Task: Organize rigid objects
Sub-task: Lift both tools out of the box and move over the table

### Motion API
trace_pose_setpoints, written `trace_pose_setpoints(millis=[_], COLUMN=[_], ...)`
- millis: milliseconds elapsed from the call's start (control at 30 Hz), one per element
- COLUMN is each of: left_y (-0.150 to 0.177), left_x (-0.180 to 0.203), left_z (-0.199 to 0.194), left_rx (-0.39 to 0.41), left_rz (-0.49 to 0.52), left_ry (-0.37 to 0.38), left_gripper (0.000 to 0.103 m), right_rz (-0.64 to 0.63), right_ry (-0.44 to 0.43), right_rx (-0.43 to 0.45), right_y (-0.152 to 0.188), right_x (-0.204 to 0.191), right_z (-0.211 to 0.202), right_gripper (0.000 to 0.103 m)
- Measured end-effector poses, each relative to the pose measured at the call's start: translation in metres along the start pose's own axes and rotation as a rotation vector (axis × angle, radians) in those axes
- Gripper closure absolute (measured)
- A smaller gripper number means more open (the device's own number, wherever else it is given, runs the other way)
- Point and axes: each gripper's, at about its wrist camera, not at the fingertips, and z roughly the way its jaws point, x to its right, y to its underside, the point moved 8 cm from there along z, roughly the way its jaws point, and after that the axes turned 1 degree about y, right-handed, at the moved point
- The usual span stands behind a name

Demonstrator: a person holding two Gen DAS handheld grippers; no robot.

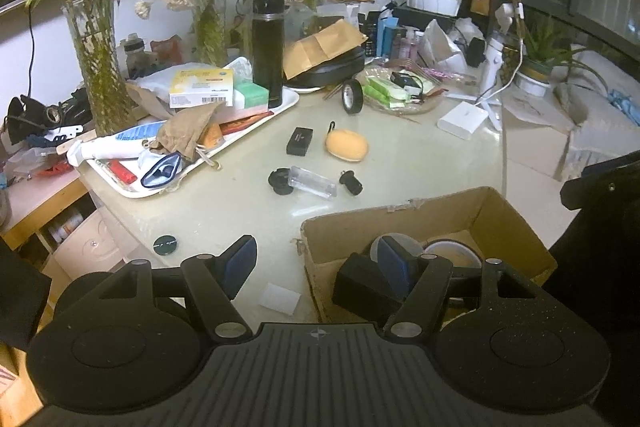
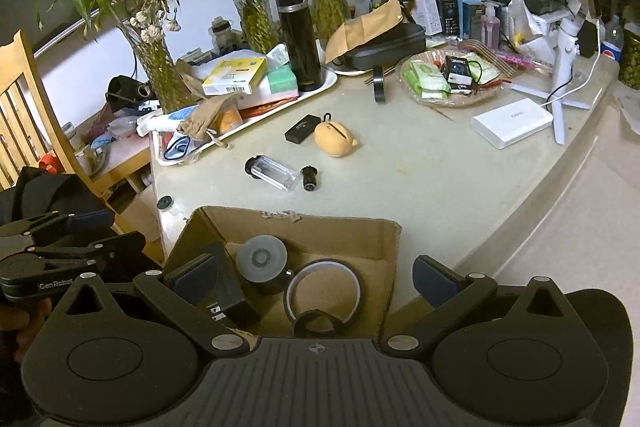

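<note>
Currently we hold both grippers over the box at the table edge. Left gripper: jaws apart, nothing between. Right gripper: jaws wide apart, empty. Box contains 1 tape roll, 1 grey disc, 1 black block. On the table beyond lie the clear case, orange pouch and small black box.

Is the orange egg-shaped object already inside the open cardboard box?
No, the orange egg-shaped object lies on the pale tabletop beyond the open cardboard box, beside a small black rectangular case.
</note>
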Motion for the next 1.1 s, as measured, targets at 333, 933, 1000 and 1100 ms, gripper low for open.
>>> trace_pose_setpoints(millis=[333,933,1000,1100], left_y=[-0.004,-0.032,-0.036,-0.04], left_x=[0.011,0.022,0.021,0.019], left_z=[0.011,0.042,0.046,0.053], left_rx=[-0.045,-0.03,-0.032,-0.04], left_rz=[0.02,0.047,0.045,0.049], left_ry=[0.046,0.055,0.052,0.054], left_gripper=[0.037,0.037,0.037,0.037], right_rz=[0.026,-0.008,-0.009,-0.007], right_ry=[-0.006,-0.039,-0.042,-0.046], right_rx=[0.003,0.0,-0.007,-0.018], right_y=[-0.006,-0.038,-0.04,-0.042], right_x=[0.012,0.03,0.031,0.033], right_z=[0.007,0.039,0.044,0.051], right_gripper=[0.0,0.0,0.0,0.0])
